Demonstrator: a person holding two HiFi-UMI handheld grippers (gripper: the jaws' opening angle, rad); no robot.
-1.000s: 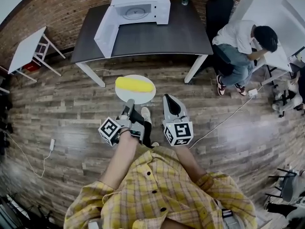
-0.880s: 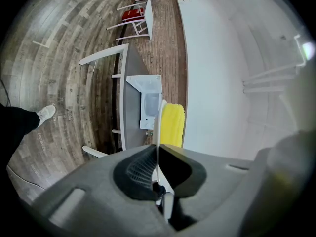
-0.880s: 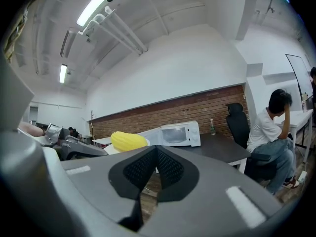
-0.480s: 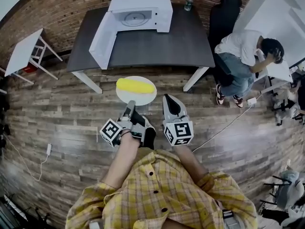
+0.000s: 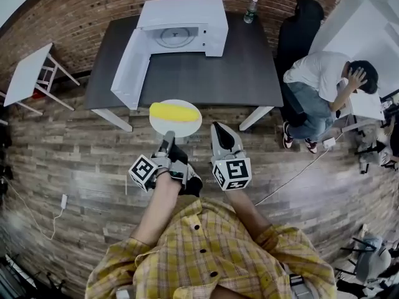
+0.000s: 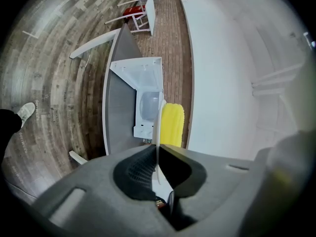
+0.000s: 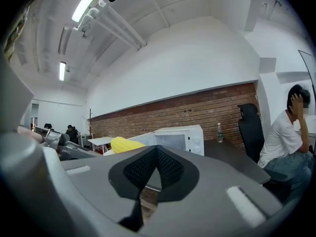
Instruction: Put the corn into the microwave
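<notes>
A plate [image 5: 188, 128] bearing corn [image 5: 174, 111] is pinched by the left tongs [image 5: 167, 136], the right tongs [image 5: 219, 129] are pressed together, and an open microwave [image 5: 184, 17] and bottle [image 5: 250, 10] are borne by the tabletop [image 5: 212, 73].

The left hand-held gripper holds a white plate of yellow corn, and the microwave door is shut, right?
No: the head view shows the white microwave's door open. The left hand-held gripper does hold the round white plate with the yellow corn cob.
</notes>
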